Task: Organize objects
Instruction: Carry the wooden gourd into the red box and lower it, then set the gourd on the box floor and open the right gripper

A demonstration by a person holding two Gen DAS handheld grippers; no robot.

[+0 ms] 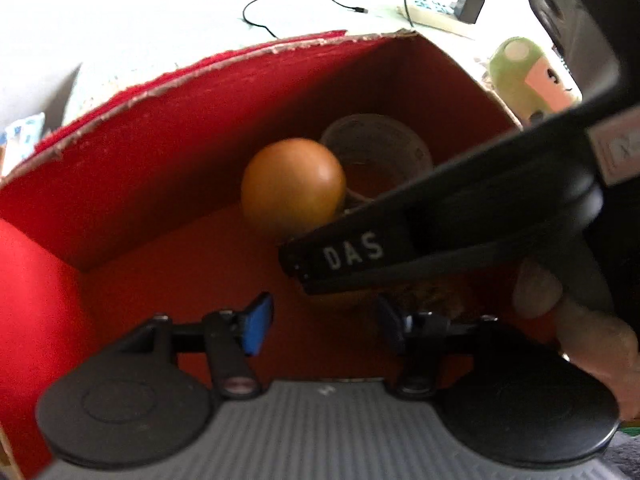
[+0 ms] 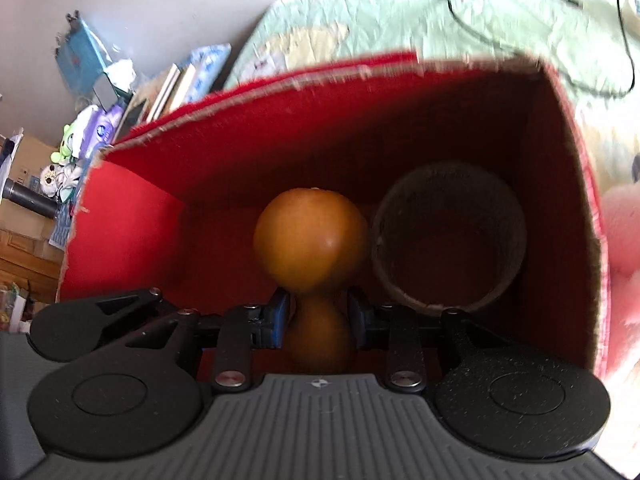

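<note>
The right gripper (image 2: 319, 318) pinches a wooden gourd (image 2: 311, 240) at its narrow waist, long axis running up the frame, bigger bulb farthest, inside the red box (image 2: 240, 152) at frame centre beside a tape roll (image 2: 450, 236). The left gripper (image 1: 324, 320) has its jaws spread, empty.

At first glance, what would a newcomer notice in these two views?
A bright red box fills both views. Inside it, the right gripper pinches the narrow waist of an orange gourd, beside a tape roll at the box's right. The left gripper is open, with nothing between its pads.

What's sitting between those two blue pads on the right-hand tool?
The narrow waist of the orange gourd, gripped by the right gripper inside the red box; the right wrist view shows it.
</note>
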